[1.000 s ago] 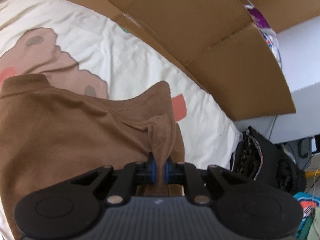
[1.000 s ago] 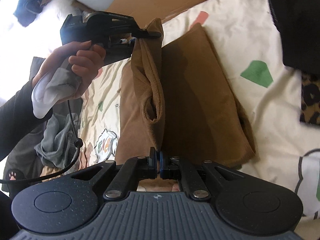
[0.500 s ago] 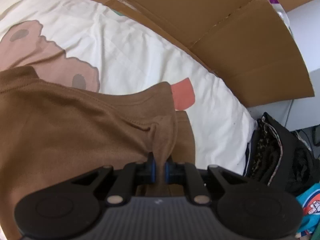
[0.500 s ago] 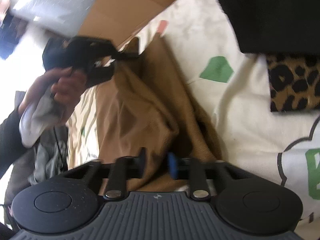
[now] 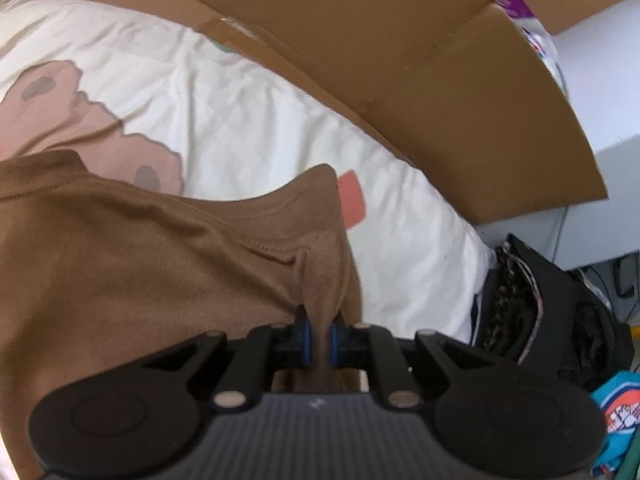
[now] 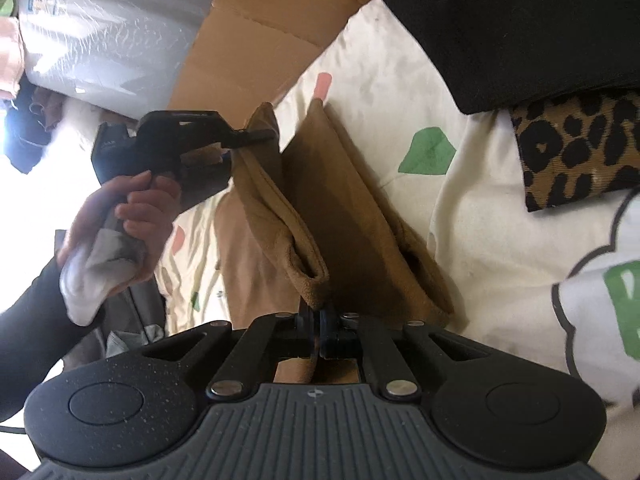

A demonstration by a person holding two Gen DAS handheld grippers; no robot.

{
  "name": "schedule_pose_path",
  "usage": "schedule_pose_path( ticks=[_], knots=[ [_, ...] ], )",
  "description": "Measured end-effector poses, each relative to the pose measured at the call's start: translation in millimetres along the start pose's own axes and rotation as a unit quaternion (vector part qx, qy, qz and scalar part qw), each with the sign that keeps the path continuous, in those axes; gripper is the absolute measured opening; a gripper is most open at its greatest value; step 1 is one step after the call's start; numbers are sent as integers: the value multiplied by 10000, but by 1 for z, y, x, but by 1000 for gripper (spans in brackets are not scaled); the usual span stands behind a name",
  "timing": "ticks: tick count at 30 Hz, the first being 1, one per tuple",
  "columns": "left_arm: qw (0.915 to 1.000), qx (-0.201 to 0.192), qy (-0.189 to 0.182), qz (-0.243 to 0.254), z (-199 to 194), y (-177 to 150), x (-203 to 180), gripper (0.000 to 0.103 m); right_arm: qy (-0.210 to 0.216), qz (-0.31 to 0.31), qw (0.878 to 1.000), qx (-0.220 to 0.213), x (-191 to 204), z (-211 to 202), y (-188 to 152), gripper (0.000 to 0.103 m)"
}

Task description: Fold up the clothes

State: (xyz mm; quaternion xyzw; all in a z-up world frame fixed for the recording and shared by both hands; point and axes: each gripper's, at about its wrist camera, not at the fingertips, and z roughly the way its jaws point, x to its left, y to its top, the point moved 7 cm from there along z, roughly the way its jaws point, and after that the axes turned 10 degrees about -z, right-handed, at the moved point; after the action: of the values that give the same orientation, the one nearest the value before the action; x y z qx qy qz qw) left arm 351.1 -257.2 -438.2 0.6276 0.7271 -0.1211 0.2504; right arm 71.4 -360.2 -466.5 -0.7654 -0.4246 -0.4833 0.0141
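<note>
Brown knit cotton garment (image 5: 132,264) spread on a bed, partly doubled over; stitched hem visible along one edge, fabric soft and lightly creased. One fold lifted into a narrow ridge, pinched between the blue-padded fingers of the left gripper (image 5: 319,334). Same garment (image 6: 352,216) in the right wrist view: a folded band raised off the lower layer, its near corner clamped in the right gripper (image 6: 319,326), jaws pressed together on the cloth. Far end of that band held by the left gripper (image 6: 256,136), grasped by a bare hand (image 6: 120,220) with a black sleeve.

Bed covered by a cream quilted sheet (image 5: 248,120) printed with a brown animal shape and red and green patches. Flattened brown cardboard (image 5: 420,72) along the far edge of the bed. Black cloth (image 6: 520,20) and leopard-print fabric (image 6: 580,148) lying on the sheet at the right.

Clutter beyond the bed blurred and overexposed; large grey wrapped object (image 6: 108,32) not identifiable. Garment's type not determinable, left portion cut off by frame.
</note>
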Motion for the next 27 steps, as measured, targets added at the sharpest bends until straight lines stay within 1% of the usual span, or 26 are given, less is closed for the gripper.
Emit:
schedule_pose_path(
  ticks=[2, 5, 9, 16, 19, 21, 23, 27],
  knots=[
    [9999, 51, 90, 111, 6, -5, -4, 10, -45, 68, 10000, 46, -4, -4, -5, 0],
    [9996, 105, 233, 110, 18, -9, -5, 10, -186, 309, 9993, 92, -17, -3, -10, 0],
    [9993, 125, 354, 31, 31, -11, -3, 10, -292, 394, 9987, 135, -25, -2, -12, 0],
    [9986, 105, 485, 163, 42, -11, -10, 11, -467, 481, 9976, 146, -34, -3, -15, 0],
    [9981, 174, 553, 228, 48, -9, -12, 13, -541, 536, 9970, 112, -38, -5, -17, 0],
    [9979, 219, 517, 333, 51, -7, -18, 18, -583, 574, 9966, 134, -42, -3, -20, 0],
    [9975, 251, 435, 488, 50, -6, -25, 28, -598, 623, 9962, 151, -45, -2, -22, 0],
    [9979, 97, 220, 598, 35, 0, -31, 29, -625, 632, 9959, 168, -47, 3, -23, 0]
  ],
)
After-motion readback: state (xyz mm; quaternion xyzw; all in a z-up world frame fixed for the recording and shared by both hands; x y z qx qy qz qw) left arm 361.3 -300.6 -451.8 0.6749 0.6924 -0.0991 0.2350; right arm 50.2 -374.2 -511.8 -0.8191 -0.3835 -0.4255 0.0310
